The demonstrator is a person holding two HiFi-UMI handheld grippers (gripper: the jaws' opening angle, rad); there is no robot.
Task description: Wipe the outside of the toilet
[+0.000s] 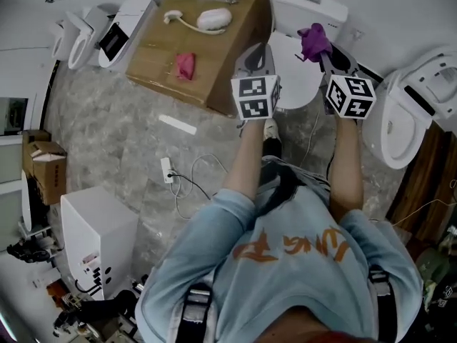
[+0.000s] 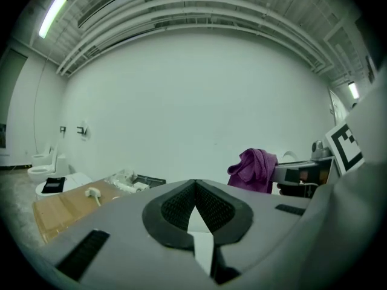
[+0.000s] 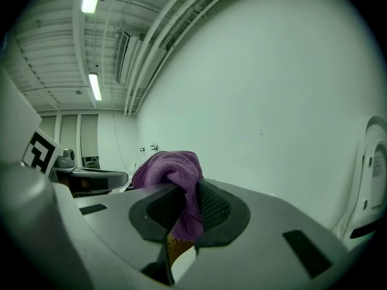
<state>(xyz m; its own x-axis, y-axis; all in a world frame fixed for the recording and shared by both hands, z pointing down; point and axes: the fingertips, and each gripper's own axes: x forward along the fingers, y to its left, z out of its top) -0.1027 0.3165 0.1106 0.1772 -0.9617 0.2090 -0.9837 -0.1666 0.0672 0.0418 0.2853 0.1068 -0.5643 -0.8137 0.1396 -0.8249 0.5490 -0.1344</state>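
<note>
Head view: a person in a light blue shirt [image 1: 285,263] stands facing a white toilet [image 1: 294,77] with its lid down and its tank [image 1: 308,7] against the wall. The right gripper [image 1: 321,54] holds a purple cloth [image 1: 313,40] over the back of the lid, just in front of the tank; whether the cloth touches the lid cannot be told. The left gripper [image 1: 258,48] is held beside it, over the lid's left edge and the near corner of a cardboard box [image 1: 157,56]. On the box lie a pink rag [image 1: 185,66] and a white corded gadget [image 1: 214,18]. Another toilet [image 1: 400,116] stands to the right with its lid up, and more stand at upper left. A power strip [image 1: 167,170] with its cable lies on the stone floor.

Left gripper view: the two jaws of the left gripper [image 2: 195,185] meet at their tips with nothing between them. To the right, the purple cloth [image 2: 254,169] hangs from the right gripper [image 2: 273,174]. The cardboard box [image 2: 63,205] shows at lower left, before a plain white wall.

Right gripper view: the right gripper [image 3: 183,192] is clamped on the purple cloth [image 3: 172,169], which bunches above the jaws and hangs down between them. The left gripper's body [image 3: 91,179] is at left, and a raised toilet lid [image 3: 372,174] at the right edge.
</note>
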